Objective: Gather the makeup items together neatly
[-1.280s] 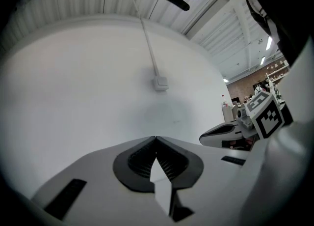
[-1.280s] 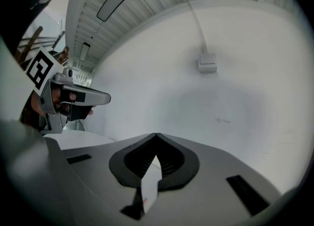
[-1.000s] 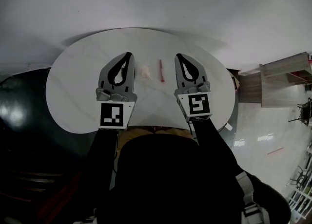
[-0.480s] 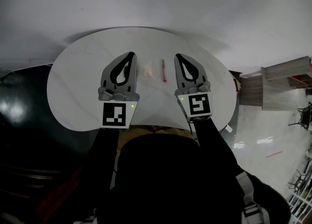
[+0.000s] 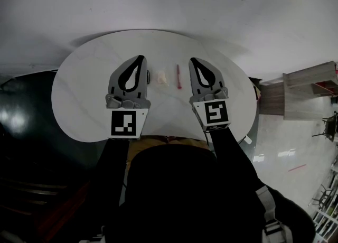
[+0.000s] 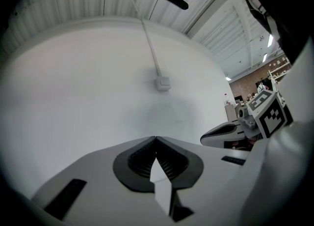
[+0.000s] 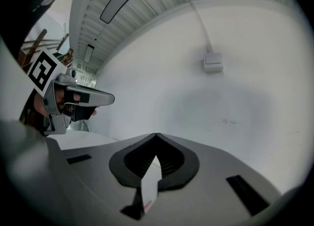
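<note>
**White table [image 5: 79, 99], jaws shut both sides**

L gripper [image 5: 140, 58] & R gripper [image 5: 193, 61] are held level over it. Each has its jaws pressed together w/ nothing betw. them. Cream sponge [image 5: 162, 78] & red pencil [image 5: 178, 76] lie side by side betw. the grippers, near each other, not touching.

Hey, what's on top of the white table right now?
On the white table: a small pale item and a slim red stick, lying apart between the left tongs and right tongs. Whatever lies beneath the tongs is covered.
</note>
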Demonstrator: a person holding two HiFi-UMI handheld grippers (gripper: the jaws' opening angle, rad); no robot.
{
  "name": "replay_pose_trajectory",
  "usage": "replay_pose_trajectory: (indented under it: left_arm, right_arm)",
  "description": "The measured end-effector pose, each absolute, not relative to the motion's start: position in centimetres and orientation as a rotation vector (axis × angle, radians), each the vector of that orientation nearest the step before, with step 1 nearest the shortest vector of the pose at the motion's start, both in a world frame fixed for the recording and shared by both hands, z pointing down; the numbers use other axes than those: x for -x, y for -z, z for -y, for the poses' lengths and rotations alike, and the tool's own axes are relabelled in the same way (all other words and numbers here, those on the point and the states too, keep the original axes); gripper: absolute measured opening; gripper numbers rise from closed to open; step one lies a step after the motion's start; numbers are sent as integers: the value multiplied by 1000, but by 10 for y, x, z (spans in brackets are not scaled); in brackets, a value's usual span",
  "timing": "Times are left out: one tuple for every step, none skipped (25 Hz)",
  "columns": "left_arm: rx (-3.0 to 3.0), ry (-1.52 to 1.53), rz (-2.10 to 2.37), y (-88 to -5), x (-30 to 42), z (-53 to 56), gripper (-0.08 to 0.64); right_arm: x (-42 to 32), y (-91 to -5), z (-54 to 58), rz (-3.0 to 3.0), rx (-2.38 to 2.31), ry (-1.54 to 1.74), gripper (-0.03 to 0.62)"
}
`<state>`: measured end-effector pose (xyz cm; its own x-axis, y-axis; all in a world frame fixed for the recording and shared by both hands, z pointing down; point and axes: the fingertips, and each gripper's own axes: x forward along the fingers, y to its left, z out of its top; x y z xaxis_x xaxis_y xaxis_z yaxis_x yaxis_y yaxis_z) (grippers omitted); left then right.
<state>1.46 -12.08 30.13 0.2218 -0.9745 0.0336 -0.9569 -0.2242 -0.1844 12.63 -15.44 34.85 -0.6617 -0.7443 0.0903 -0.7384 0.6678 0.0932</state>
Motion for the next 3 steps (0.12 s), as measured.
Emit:
replay_pose_trajectory:
  left_arm:
    - [2355,219,-1873,-301,-14,121,17]
    - [2356,224,-1874,-302,-14,120,17]
    - [2357,229,-1875,-302,-13,120,17]
  right_arm:
    - [-126,-348,154,2758,-1230,79,26]
    - [-125,-347,154,2759,-1230,83,26]
    - [-125,-346,154,2759,-1230,87,26]
